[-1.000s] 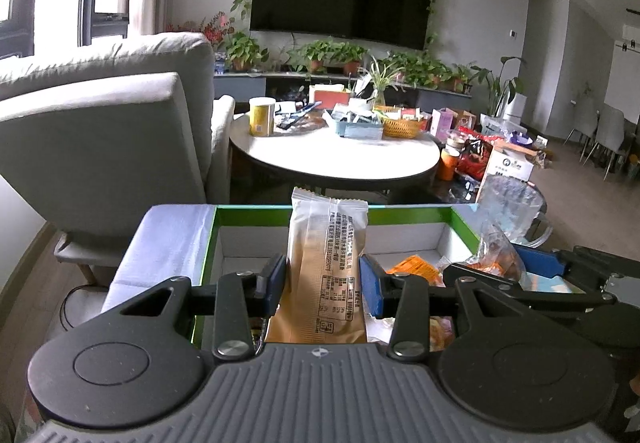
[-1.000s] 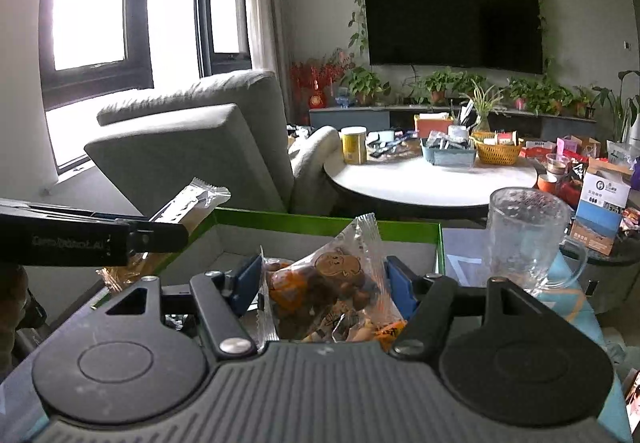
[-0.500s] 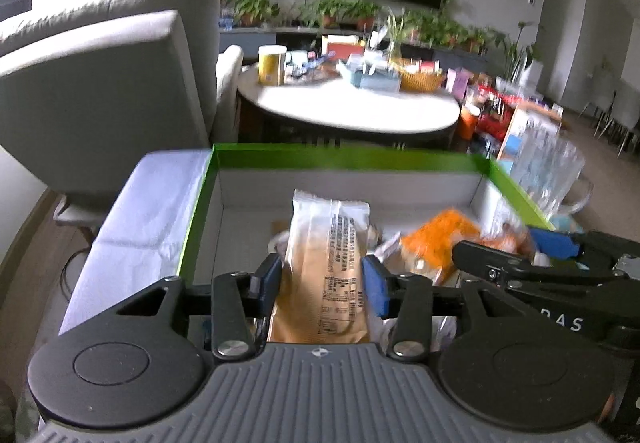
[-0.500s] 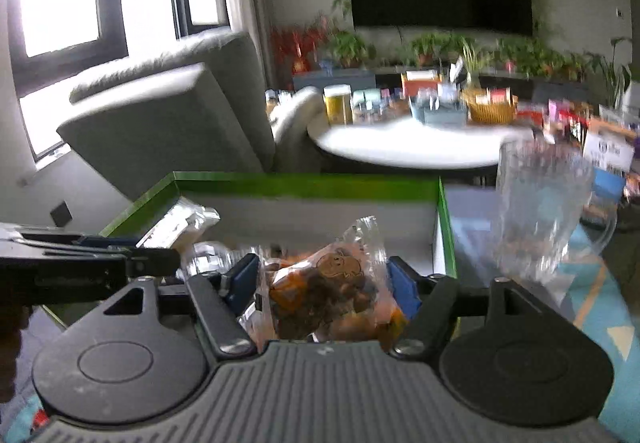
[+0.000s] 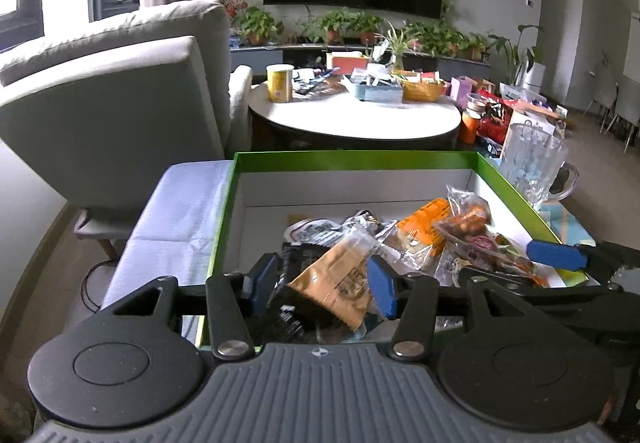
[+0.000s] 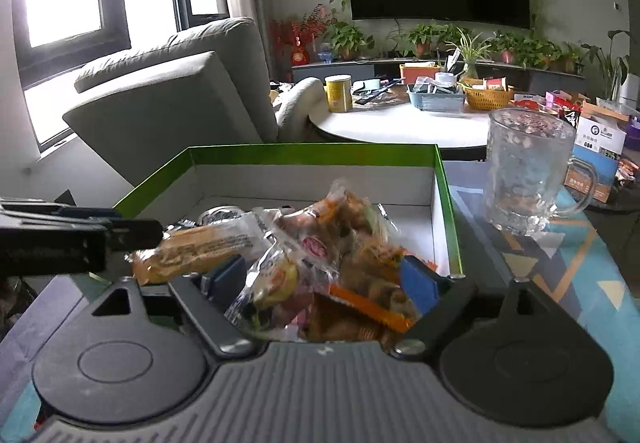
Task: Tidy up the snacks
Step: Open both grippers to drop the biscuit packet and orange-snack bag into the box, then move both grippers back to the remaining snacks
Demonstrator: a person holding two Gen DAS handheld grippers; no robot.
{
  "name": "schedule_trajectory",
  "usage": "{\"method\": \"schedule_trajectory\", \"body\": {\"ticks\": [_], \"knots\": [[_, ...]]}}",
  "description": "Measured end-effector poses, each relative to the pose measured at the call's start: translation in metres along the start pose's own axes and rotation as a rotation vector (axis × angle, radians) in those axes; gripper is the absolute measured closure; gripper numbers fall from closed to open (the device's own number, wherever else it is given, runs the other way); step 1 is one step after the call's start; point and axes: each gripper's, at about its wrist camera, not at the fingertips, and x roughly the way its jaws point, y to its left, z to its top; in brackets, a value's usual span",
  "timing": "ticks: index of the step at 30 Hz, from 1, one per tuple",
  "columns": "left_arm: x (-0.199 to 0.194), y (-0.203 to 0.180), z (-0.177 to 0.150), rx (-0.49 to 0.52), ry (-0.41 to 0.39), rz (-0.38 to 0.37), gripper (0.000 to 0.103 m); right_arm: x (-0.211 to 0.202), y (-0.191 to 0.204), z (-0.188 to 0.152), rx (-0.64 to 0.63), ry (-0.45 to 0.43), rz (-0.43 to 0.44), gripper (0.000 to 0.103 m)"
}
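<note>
A green-rimmed white box (image 5: 356, 157) (image 6: 312, 155) holds several snack packets. My left gripper (image 5: 324, 283) is open over the box's near left part; the tan wafer packet (image 5: 340, 275) (image 6: 200, 247) lies tilted between its blue pads, resting on other packets. My right gripper (image 6: 324, 279) is open over the box's near right part; the clear bag of mixed snacks (image 6: 332, 251) (image 5: 472, 231) lies loose between its pads. The right gripper shows at the right in the left wrist view (image 5: 560, 263).
A glass mug (image 6: 524, 175) (image 5: 532, 163) stands right of the box on a patterned cloth. A grey armchair (image 5: 112, 103) is at left, a white round table (image 5: 352, 115) with clutter behind the box. A white cloth (image 5: 180, 211) lies left of the box.
Both grippers have opened. The wafer packet tipped over onto the pile in the box. The clear snack bag dropped and spread between the right pads.
</note>
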Motion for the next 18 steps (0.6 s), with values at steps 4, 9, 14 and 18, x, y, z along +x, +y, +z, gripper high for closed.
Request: {"method": "schedule_trajectory", "body": {"ticks": [4, 9, 14, 18], "knots": [[-0.019, 0.009, -0.005, -0.027, -0.013, 0.021, 0.055, -0.010, 0.002, -0.004, 0.005, 0.000, 0.000, 0.039], [-0.050, 0.021, -0.020, -0.056, -0.033, 0.045, 0.053, -0.034, -0.004, -0.010, 0.010, -0.032, -0.015, 0.038], [-0.077, 0.033, -0.047, -0.071, -0.011, 0.062, 0.049, -0.060, -0.009, -0.021, -0.022, -0.058, -0.025, 0.038], [-0.082, 0.034, -0.073, -0.055, 0.061, 0.068, 0.048, -0.064, -0.019, -0.036, -0.013, -0.025, -0.053, 0.038]]}}
